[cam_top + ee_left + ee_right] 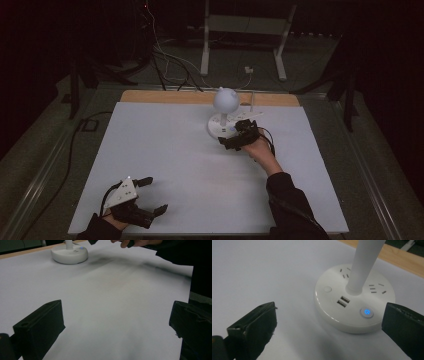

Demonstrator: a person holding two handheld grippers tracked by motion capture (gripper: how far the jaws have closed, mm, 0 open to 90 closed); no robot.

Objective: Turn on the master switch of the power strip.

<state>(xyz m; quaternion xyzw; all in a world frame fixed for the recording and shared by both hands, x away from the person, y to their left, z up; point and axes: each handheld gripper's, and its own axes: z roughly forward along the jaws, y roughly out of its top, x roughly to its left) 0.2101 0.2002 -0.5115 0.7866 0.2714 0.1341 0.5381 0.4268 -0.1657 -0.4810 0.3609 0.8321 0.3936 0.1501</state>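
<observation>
A white desk lamp [226, 100] with a round head stands on a round base [354, 300] at the far middle of the white table [165, 150]. The base carries sockets, two USB ports and a lit blue power button [367, 312]. My right gripper [235, 140] is open just in front of the base, its jaws wide apart with the base's near edge between them, touching nothing. My left gripper [150, 196] is open near the front left edge, holding nothing. In the left gripper view the lamp base [69, 253] sits far ahead.
A wooden strip [200, 97] runs along the table's far edge. Cables [170, 65] and a white stand's legs [240, 45] lie on the floor beyond. A person's dark sleeve [290, 205] crosses the table's right front.
</observation>
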